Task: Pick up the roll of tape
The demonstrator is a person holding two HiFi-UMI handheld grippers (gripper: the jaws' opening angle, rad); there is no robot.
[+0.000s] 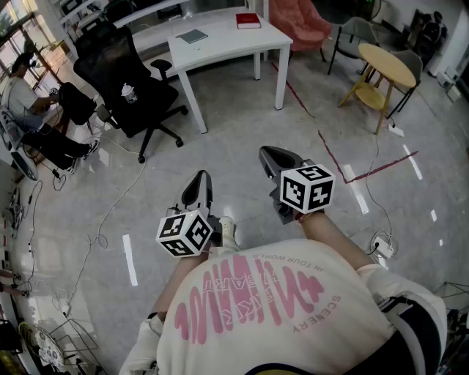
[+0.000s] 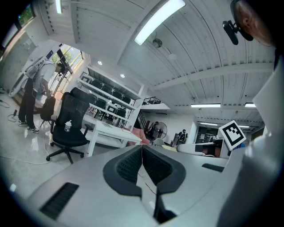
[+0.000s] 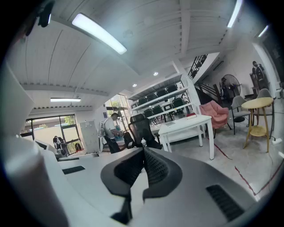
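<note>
Most of the head view is glossy grey floor (image 1: 242, 121), with the furniture ranged round its far side. Taking the grippers as the centre of the dial, a white table (image 1: 220, 45) stands at twelve o'clock, a black office chair (image 1: 124, 80) at ten, a pink armchair (image 1: 297, 20) at one and a round wooden side table (image 1: 385, 64) at two. A person (image 1: 26, 99) sits at nine o'clock, near the picture's edge. A thin red line (image 1: 331, 157) crosses the floor at three o'clock.

On the white table a grey pad (image 1: 193, 35) lies at the near left and a red book (image 1: 248, 20) at the far right, well apart. A small lidded cup (image 1: 129, 92) stands on the chair's seat.

The left gripper (image 1: 198, 182) and the right gripper (image 1: 270, 154) are held side by side over bare floor, both pointing toward twelve o'clock. In the left gripper view the black ribbed fingers (image 2: 128, 166) are pressed together with nothing between them. The right gripper's fingers (image 3: 157, 166) are likewise pressed together on nothing.

The roll of tape shows in no view, so I cannot tell where it is.
</note>
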